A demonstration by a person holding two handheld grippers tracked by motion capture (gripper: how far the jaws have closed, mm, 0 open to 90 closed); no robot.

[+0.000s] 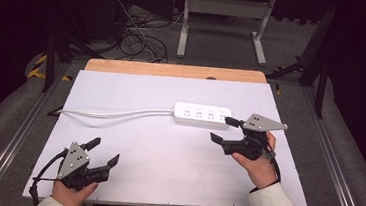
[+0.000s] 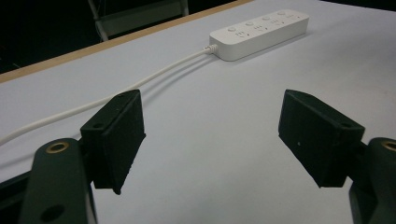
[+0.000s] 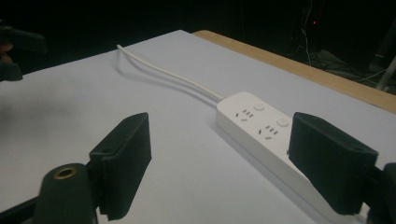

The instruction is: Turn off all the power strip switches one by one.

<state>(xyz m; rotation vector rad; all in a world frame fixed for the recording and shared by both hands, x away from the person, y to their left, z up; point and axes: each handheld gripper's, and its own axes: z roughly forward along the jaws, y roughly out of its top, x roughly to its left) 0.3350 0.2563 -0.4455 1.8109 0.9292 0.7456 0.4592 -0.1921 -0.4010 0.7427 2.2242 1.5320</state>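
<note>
White tabletop (image 1: 166,152), wooden far edge: white power strip (image 1: 202,114) lying flat, its cord (image 1: 115,112) trailing away from the claws. Right claw (image 1: 223,130) just beside the strip's near end, jaws spread, empty. Left claw (image 1: 103,151) well apart from the strip, spread, empty.

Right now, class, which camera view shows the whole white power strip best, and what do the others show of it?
The high view: the whole power strip and its cable. The left gripper view shows it whole but distant; in the right gripper view a jaw hides its near end.
</note>
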